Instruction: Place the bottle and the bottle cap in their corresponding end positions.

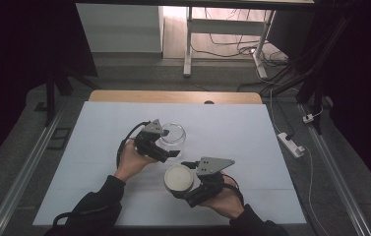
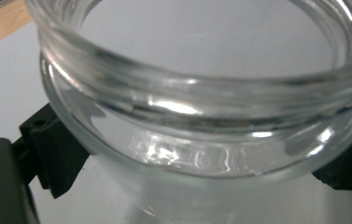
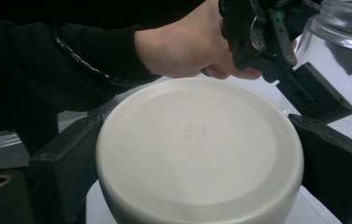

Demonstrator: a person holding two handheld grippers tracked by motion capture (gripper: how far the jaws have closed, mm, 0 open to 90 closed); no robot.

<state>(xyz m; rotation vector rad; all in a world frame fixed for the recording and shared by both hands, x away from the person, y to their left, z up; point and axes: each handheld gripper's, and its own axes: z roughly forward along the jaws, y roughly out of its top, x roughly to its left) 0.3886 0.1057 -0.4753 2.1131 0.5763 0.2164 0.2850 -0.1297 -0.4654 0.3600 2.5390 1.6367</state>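
I hold the left tongs (image 1: 169, 147) on the clear glass jar (image 1: 172, 133), which stands upright near the middle of the white worktop (image 1: 232, 132), slightly toward its far edge. In the left gripper view the jar (image 2: 201, 116) is smooth, round and thick-walled, with a ribbed threaded neck below an open mouth; one black block-shaped jaw presses its wall on each side, so the left tongs (image 2: 201, 163) are pinching the jar.

The right tongs (image 1: 180, 179) grip the lid (image 1: 178, 178), a round off-white cap that sits closer to the worktop's near edge, just beside the jar and apart from it. In the right gripper view the lid (image 3: 197, 149) has a matte, flat top with a rounded rim and a small embossed mark near its centre. The two black jaws bear on opposite sides of its rim, so the right tongs (image 3: 197, 186) are pinching the lid. Behind it I see the left hand (image 3: 187, 44) in a dark sleeve.
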